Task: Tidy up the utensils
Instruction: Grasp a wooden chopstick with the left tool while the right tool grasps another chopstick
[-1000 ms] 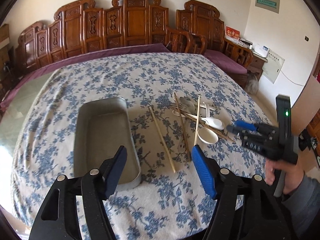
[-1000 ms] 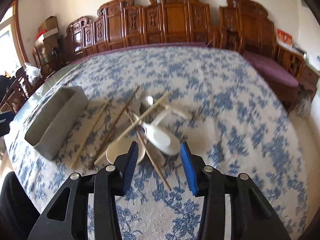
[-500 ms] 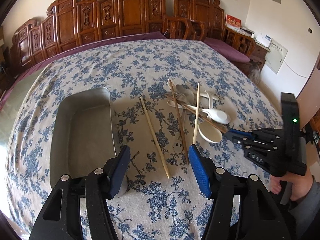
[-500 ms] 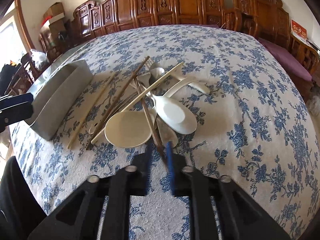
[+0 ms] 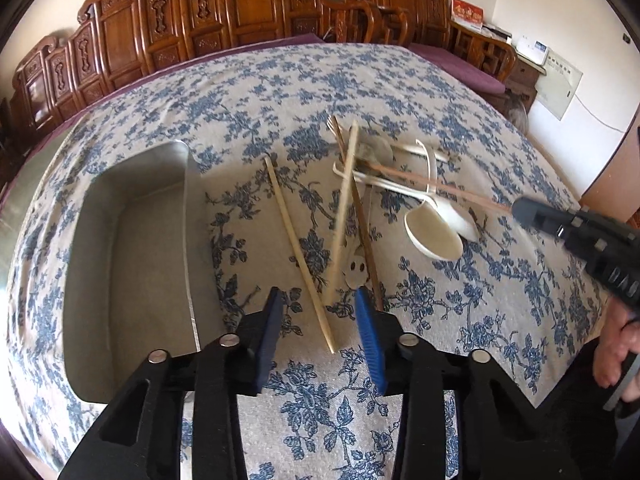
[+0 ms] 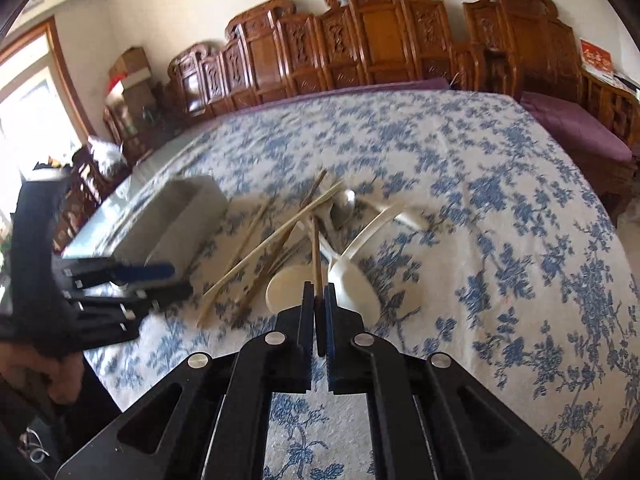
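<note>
Near the tablecloth's right edge, right gripper [image 6: 318, 300] clamps a thin dark wooden chopstick [image 5: 436, 186] by its end: light, stiff, slippery. Left gripper [image 5: 320, 332], half-open and just been closing, straddles a pale bamboo chopstick [image 5: 298, 250] unpinched; grip its near end.

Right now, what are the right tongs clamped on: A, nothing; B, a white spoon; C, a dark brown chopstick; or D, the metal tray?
C: the right tongs are shut on the near end of a dark brown chopstick, which runs forward from between the pads over the utensil pile.
</note>
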`<state>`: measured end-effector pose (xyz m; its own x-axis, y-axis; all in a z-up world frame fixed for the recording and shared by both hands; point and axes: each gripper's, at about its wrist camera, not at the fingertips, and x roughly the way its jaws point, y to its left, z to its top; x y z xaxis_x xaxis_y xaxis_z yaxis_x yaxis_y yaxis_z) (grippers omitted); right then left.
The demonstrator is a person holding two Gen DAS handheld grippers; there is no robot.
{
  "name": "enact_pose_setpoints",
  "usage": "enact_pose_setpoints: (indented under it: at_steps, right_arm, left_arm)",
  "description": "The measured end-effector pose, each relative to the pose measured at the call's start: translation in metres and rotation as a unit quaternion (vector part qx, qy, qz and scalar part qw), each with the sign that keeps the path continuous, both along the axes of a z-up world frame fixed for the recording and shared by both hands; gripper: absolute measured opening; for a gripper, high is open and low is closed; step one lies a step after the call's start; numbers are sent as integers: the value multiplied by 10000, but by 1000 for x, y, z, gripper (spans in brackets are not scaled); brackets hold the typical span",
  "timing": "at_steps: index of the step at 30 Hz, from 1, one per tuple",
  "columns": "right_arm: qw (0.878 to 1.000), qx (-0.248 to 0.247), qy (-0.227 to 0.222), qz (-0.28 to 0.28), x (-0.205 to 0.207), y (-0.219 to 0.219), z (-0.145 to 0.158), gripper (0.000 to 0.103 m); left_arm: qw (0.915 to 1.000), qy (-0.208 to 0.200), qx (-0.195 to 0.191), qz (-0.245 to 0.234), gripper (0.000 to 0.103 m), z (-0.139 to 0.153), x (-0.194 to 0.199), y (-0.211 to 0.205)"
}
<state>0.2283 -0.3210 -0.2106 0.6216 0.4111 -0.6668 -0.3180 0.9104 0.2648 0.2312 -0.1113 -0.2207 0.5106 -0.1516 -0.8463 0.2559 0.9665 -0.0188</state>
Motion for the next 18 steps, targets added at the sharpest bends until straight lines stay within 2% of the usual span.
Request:
enact_pose_setpoints:
  at_steps: [8, 18]
  right_arm:
    - [9994, 281, -132, -128, 1, -12, 9, 6]
    - [9958, 563, -644, -339, -8, -24, 33, 6]
  left_arm:
    - [9999, 86, 42, 59, 32, -15, 4, -1]
    - [9996, -175, 202, -110, 32, 7, 41, 0]
